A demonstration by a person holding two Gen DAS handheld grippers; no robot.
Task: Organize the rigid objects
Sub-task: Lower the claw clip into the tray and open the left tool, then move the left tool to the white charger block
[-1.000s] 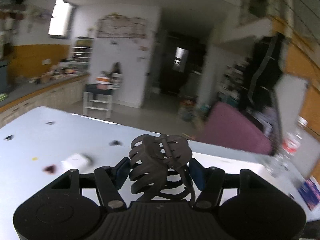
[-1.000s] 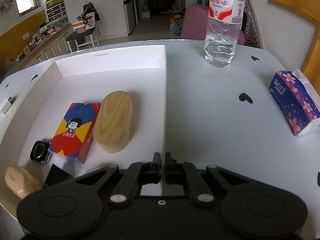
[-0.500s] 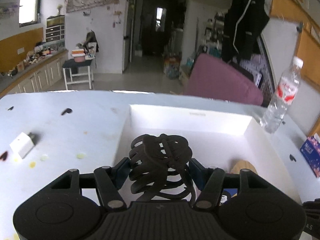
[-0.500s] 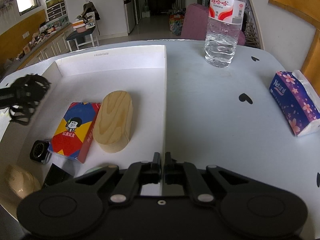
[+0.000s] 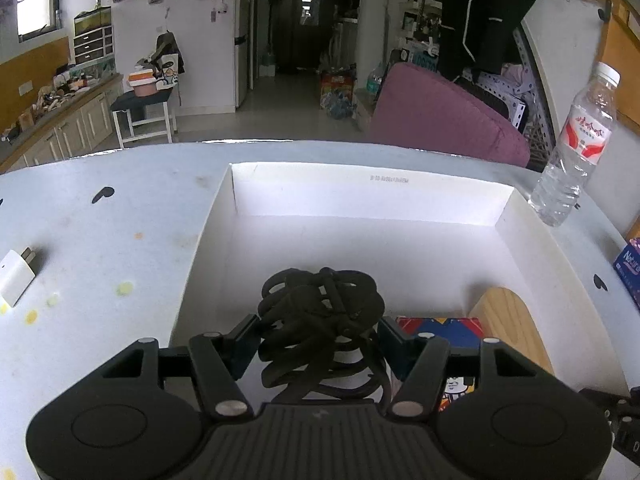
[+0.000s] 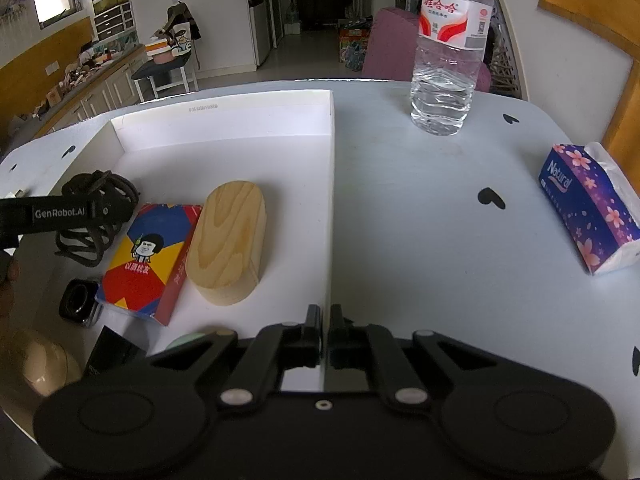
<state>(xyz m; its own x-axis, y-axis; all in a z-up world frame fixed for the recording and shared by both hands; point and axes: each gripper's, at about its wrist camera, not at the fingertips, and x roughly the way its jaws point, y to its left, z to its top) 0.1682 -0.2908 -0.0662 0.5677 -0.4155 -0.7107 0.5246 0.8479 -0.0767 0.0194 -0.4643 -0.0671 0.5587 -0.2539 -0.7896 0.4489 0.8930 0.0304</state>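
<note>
My left gripper is shut on a black claw hair clip and holds it above the near left part of a shallow white box. The clip and left gripper also show in the right wrist view, over the box's left side. In the box lie a wooden oval block, a colourful card pack, a small black device and a beige case. My right gripper is shut and empty at the box's near right wall.
A water bottle stands on the white table behind right of the box. A purple tissue pack lies at the far right. A white charger plug lies on the table left of the box.
My left gripper has swung right with the hair clip, from over the bare table to over the box's left side. The right gripper has not moved.
</note>
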